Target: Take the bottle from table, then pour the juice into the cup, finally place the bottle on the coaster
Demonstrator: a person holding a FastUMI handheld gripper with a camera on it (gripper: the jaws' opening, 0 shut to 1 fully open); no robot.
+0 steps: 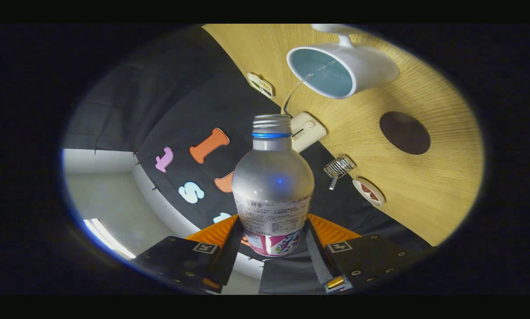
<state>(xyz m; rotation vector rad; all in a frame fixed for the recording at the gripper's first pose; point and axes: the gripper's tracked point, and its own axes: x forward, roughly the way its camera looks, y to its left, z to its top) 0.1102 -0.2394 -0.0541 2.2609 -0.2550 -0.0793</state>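
Your tongs are clamped on the bottle, one finger pressing each side of its labelled lower body; the bottle is tipped, its uncapped threaded mouth aimed toward the white cup; a thin stream runs from the mouth into the cup, which stands on the wooden desk; the dark round coaster lies bare just beside the cup.

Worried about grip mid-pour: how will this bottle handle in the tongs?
The bottle, clamped between the tongs, looks smooth and glossy, so probably slippery. It seems rigid metal, unlikely to buckle. Tilted and streaming into the cup, it likely lightens.
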